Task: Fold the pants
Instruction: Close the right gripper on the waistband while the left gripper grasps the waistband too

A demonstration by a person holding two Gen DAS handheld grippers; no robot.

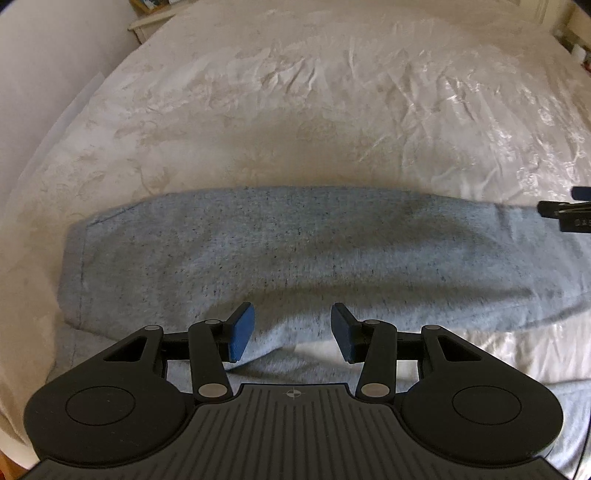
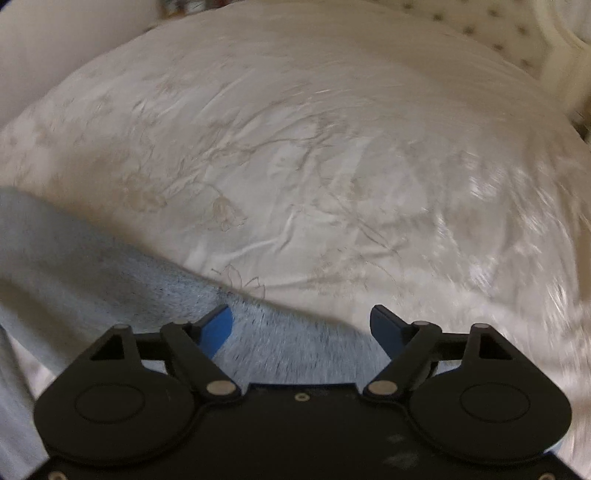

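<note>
I hold my left gripper (image 1: 293,330) low over the heather-grey knit sweatpants (image 1: 258,251), its blue-padded fingers (image 1: 242,332) standing wide apart with nothing between them but the cloth lying beneath; the pants lie across the middle of the left wrist view as a broad band, one stitched hem end at the left of the frame, the band running off toward the right edge; a lower fold of the same grey cloth sags toward the bottom centre, between and under my fingers; whether the pads touch the fabric I cannot tell. The pants rest on a cream satin bedspread with a faint floral pattern (image 1: 295,92), wrinkled and glossy, which fills the upper half of both views; a pale wooden piece of furniture (image 1: 147,20) shows at the upper left corner, too small to make out. At the right edge of that view the black tip of my right gripper (image 1: 565,214) shows just over the pants' far edge.

In the right wrist view, which is blurred, my right gripper (image 2: 301,328) is also spread wide, holding nothing; the grey pants (image 2: 92,266) come in from the left edge and slope down to the bottom centre, passing under the gap between the blue pads (image 2: 218,330); the bedspread (image 2: 332,166) lies beyond, and a cream tufted headboard (image 2: 480,37) sits at the upper right.
</note>
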